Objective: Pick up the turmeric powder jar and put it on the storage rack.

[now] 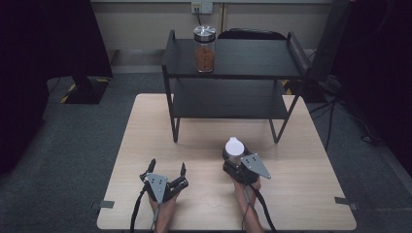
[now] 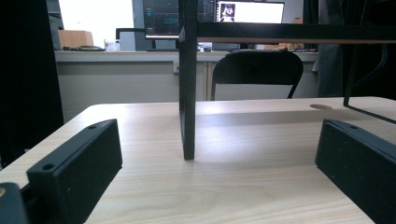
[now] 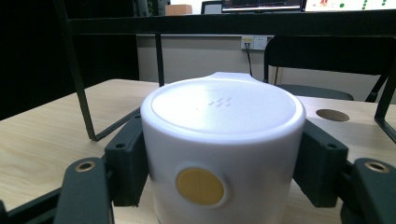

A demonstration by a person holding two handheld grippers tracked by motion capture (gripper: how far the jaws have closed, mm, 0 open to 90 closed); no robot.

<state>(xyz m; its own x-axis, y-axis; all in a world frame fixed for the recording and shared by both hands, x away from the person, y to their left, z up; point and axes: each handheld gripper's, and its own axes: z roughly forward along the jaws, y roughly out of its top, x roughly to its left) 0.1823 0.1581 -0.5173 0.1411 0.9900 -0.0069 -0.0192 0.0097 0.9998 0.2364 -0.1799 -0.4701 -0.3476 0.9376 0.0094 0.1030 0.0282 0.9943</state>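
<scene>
Light wood table on grey carpet, black two-tier shelf at its far edge with a jar on top. Right gripper clamped on white container at table's near right; left gripper wide open, holding nothing.

Table w/ rack, white container

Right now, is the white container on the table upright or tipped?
Upright. The white container stands on the table with its flat lid level on top, clamped between the right gripper jaws.
</scene>
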